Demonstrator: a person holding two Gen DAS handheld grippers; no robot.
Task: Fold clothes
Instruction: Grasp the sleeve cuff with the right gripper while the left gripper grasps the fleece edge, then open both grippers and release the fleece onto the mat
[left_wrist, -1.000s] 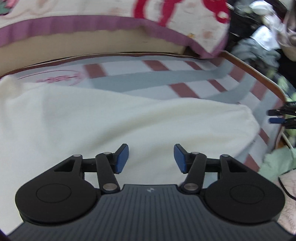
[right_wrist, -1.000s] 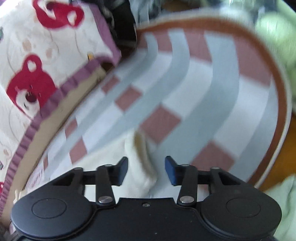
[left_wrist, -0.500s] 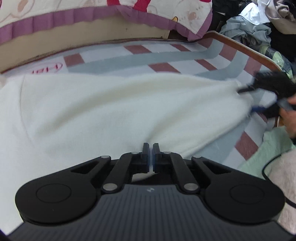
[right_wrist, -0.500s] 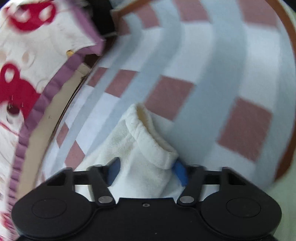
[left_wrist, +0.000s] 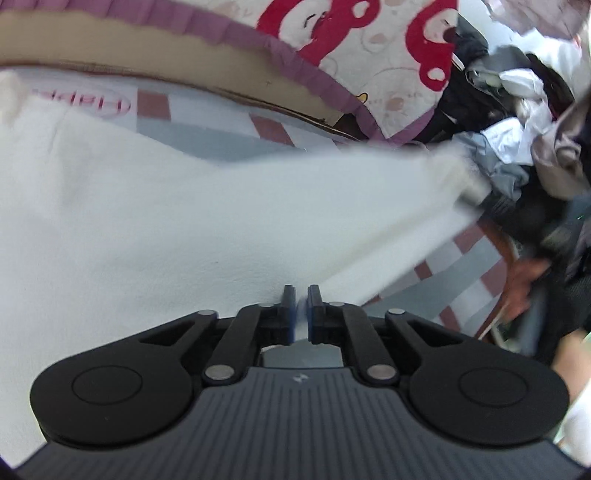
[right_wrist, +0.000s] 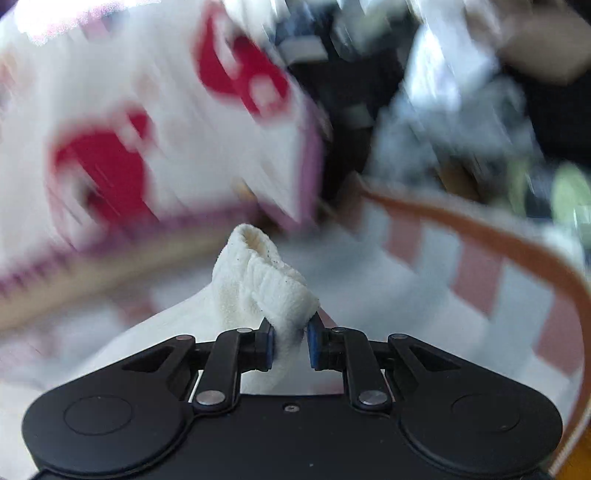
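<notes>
A cream fleece garment (left_wrist: 155, 221) lies spread over a mat with grey stripes and red squares (left_wrist: 207, 136). My left gripper (left_wrist: 301, 306) is shut on the garment's near edge. From there a sleeve (left_wrist: 388, 192) stretches up to the right, blurred, off the mat. In the right wrist view my right gripper (right_wrist: 291, 341) is shut on that sleeve's ribbed cuff (right_wrist: 258, 280), which stands up between the blue pads. The cuff opening faces away from the camera.
A bedspread with red bears and a purple border (left_wrist: 369, 55) hangs behind the mat. A heap of grey and dark clothes (left_wrist: 517, 140) lies at the right. The mat has a brown rim (right_wrist: 480, 229). A hand (left_wrist: 524, 288) shows at the right.
My right gripper has shut on the cuff and lifted it off the mat, pulling the sleeve taut. The left gripper stays shut on the garment edge and has risen.
</notes>
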